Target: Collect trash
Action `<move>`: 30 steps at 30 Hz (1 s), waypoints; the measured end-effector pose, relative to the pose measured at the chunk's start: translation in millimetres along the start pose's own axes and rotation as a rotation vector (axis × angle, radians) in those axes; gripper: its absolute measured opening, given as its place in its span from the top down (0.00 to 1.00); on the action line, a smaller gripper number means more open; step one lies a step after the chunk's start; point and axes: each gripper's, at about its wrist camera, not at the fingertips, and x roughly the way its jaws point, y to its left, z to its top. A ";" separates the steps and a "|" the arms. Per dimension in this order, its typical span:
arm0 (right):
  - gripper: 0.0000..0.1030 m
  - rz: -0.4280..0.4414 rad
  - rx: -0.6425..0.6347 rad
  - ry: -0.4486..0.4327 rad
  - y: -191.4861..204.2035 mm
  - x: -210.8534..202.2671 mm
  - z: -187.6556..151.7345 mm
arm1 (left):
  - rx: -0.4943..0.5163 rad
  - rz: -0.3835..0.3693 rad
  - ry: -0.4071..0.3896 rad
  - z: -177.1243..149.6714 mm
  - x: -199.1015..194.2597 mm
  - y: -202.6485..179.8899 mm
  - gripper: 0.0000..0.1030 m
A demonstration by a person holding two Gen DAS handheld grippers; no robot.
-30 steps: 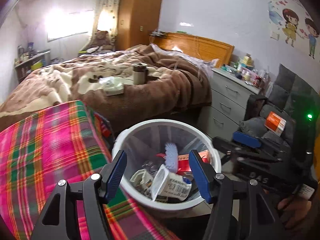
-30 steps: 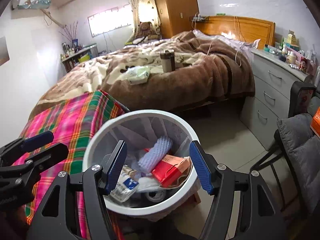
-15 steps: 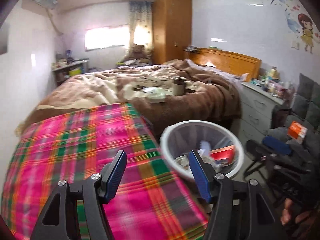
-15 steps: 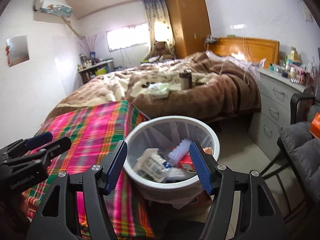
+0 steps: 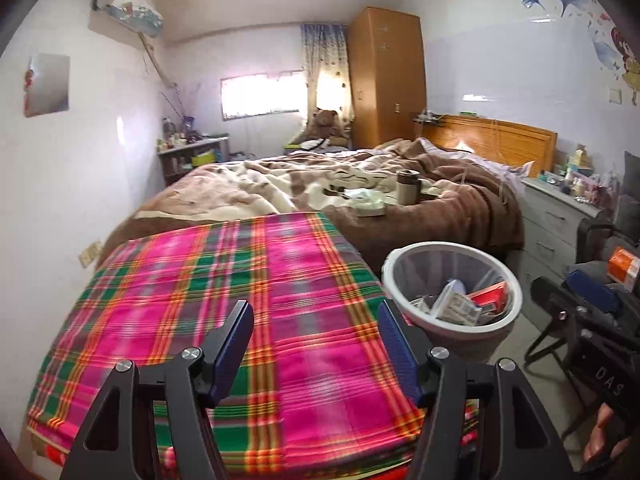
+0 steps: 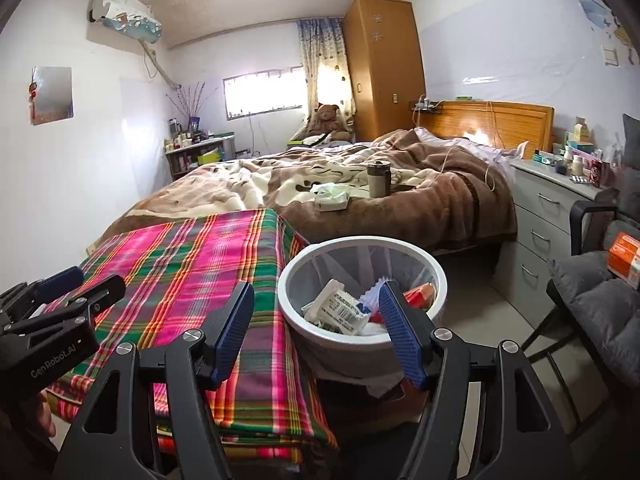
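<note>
A white trash bin [image 5: 508, 280] [image 6: 438, 276] stands right of a table with a pink plaid cloth [image 5: 224, 280] [image 6: 188, 264]. It holds trash: a white labelled packet [image 6: 336, 308] [image 5: 456, 304] and a red carton [image 5: 490, 296] [image 6: 422, 292]. My left gripper [image 5: 316, 328] is open and empty above the cloth; it also shows in the right wrist view [image 6: 80, 292]. My right gripper [image 6: 316, 320] is open and empty, near the bin's front rim; it also shows in the left wrist view [image 5: 576, 300].
A bed with a brown blanket [image 6: 400, 184] lies behind, bearing a tissue pack [image 6: 332, 198] and a cup [image 6: 378, 178]. Grey drawers [image 6: 548, 220] stand at right. A dark chair [image 6: 596, 300] with an orange box [image 6: 624, 256] is at the far right.
Both grippers have drawn back and up from over the bin. The left one has swung left over the plaid cloth. Both stay open and empty.
</note>
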 end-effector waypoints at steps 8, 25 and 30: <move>0.36 -0.021 -0.008 -0.032 8.0 -8.5 -7.3 | -0.015 -0.016 -0.002 -9.1 -7.9 3.0 0.38; 0.36 -0.046 0.002 -0.040 9.1 -15.3 -12.1 | -0.017 -0.028 0.002 -16.7 -9.7 -0.9 0.38; 0.36 -0.050 0.000 -0.041 9.3 -17.1 -12.5 | -0.026 -0.030 0.003 -17.2 -10.4 0.4 0.38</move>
